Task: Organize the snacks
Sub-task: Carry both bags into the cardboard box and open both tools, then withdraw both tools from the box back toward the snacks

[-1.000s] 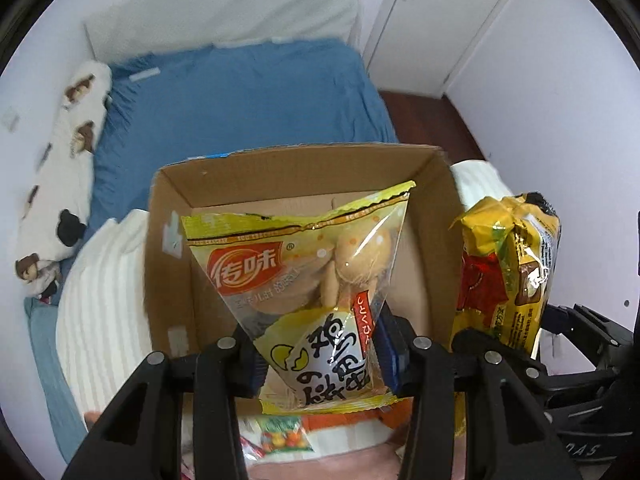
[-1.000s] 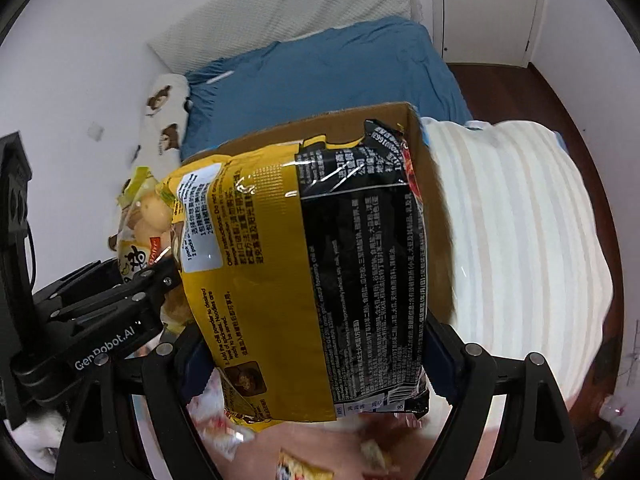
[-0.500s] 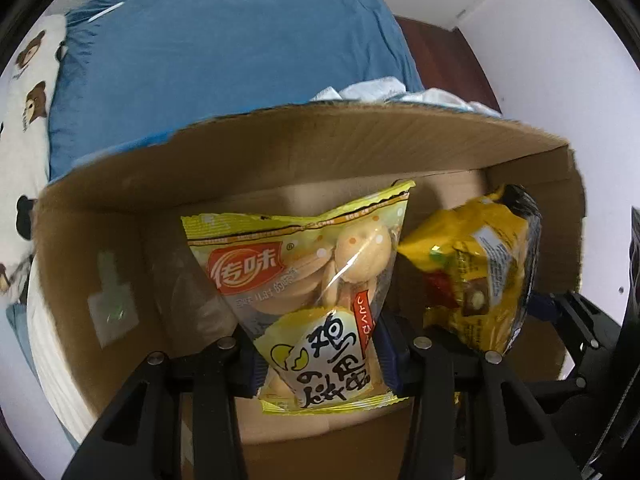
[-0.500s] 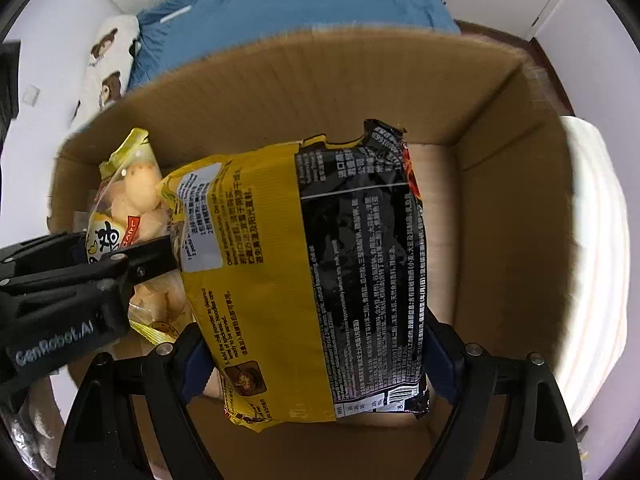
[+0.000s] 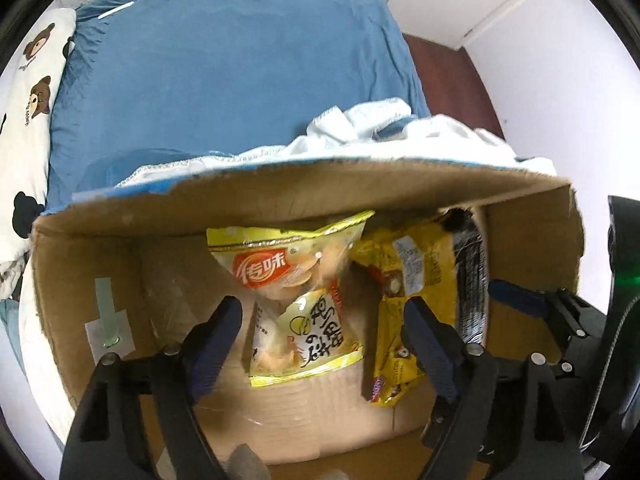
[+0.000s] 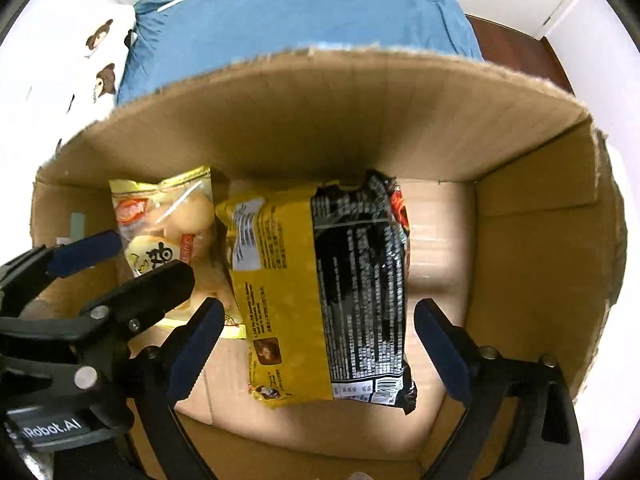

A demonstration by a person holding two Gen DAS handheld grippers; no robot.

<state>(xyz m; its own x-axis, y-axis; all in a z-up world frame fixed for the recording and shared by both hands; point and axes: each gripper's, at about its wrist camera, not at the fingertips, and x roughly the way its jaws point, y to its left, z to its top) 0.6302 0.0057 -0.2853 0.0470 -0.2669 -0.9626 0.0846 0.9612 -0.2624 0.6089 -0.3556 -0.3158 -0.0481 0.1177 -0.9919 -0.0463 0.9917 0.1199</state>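
Release underway in left wrist view: left gripper (image 5: 322, 330) pointing down into cardboard box (image 5: 280, 192), jaws opening, pads standing clear on both sides of pale yellow biscuit bag (image 5: 298, 300), no pressure on it now. Bag low at centre on box floor, top edge leaning toward far wall at 12 o'clock. Yellow and black noodle pack (image 5: 420, 280) at 3 o'clock of it, edges touching or overlapping, cannot tell which. Risk: fingertip catching bag's crimped edge on withdrawal, dragging it up or tipping it over. In right wrist view: right gripper (image 6: 318, 334) also opening, fingers wide apart, noodle pack (image 6: 328, 288) between them untouched, lying on box floor at centre. Biscuit bag (image 6: 168, 236) at 9 o'clock, left gripper's finger over it. Risk: both tools crowded in one box, likely knocking together or snagging a wrapper while lifting out.
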